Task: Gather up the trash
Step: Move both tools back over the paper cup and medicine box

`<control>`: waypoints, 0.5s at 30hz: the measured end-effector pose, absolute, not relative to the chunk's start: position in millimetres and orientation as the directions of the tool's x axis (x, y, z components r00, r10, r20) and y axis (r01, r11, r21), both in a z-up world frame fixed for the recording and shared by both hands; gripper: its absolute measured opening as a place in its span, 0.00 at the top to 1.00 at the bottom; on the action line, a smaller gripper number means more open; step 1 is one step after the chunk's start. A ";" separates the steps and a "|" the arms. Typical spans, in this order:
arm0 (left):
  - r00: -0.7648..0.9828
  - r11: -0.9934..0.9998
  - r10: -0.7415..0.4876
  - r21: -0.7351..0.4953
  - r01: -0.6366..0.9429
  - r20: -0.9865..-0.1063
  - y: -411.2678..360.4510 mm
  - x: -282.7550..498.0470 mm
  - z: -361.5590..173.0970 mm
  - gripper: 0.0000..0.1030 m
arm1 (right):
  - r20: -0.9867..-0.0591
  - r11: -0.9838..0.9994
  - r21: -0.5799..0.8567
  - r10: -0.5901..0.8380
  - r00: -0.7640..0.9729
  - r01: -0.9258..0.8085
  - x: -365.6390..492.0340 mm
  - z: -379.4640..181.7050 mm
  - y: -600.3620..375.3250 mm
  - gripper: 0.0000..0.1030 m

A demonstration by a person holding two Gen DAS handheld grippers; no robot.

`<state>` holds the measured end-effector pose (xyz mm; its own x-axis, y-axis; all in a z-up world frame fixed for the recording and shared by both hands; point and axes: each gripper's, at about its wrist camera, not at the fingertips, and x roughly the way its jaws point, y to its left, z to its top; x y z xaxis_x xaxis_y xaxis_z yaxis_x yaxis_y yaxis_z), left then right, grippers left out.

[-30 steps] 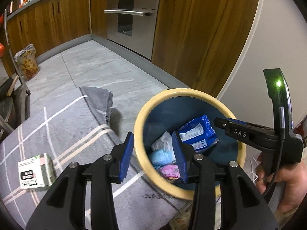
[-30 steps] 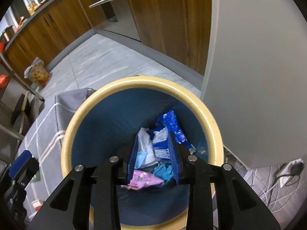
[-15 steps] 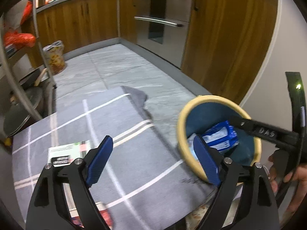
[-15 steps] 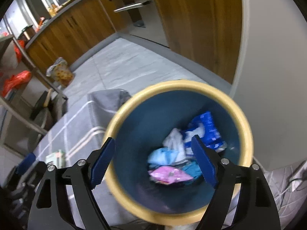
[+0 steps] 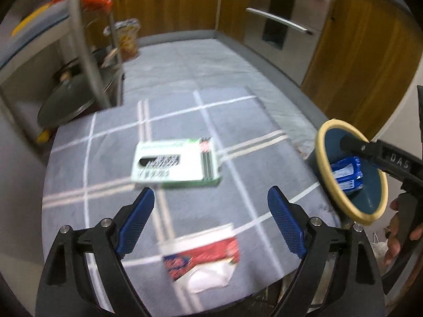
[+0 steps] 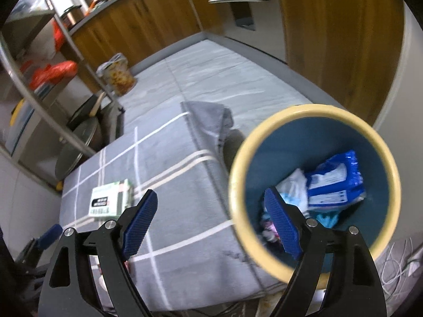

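A blue bin with a cream rim (image 6: 314,113) (image 5: 323,155) stands beside a table under a grey checked cloth (image 5: 105,163) (image 6: 179,198). Inside lie a blue packet (image 6: 333,182) (image 5: 346,174) and other wrappers. On the cloth lie a white and green box (image 5: 174,163) (image 6: 111,198) and a torn red and white wrapper (image 5: 206,259). My left gripper (image 5: 211,222) hangs open above the cloth between box and wrapper, holding nothing. My right gripper (image 6: 211,224) is open and empty over the table edge, its right finger over the bin.
A metal shelf rack (image 6: 68,129) with pans and orange bags stands left of the table. A filled bag (image 6: 116,75) sits on the grey floor by wooden cabinets (image 6: 148,26). White cables (image 6: 399,261) lie on the floor by the bin. A person's hand (image 5: 399,235) holds the right gripper's handle.
Both grippers opened wide over the bin and have swung left from it toward the table. The box and the torn wrapper have come into the left wrist view.
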<state>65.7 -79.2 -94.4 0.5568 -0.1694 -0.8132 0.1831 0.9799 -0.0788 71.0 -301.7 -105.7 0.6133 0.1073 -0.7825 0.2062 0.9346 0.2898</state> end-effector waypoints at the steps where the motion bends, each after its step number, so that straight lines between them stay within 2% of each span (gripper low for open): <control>1: 0.543 0.982 -0.168 -0.090 0.167 -0.823 -73.0 63.4 -99.1 0.16 | -0.783 0.936 0.288 0.109 0.612 0.201 70.8 -106.0 -297.5 0.19; 7: 0.478 0.985 -0.163 -0.111 0.135 -0.863 -63.5 49.1 -121.1 0.16 | -0.788 0.937 0.296 0.128 0.602 0.188 74.6 -107.8 -280.0 0.19; 15: 0.396 0.974 -0.177 -0.104 0.201 -0.901 -79.2 32.6 -142.2 0.18 | -0.794 0.942 0.290 0.138 0.592 0.169 78.2 -110.0 -267.6 0.19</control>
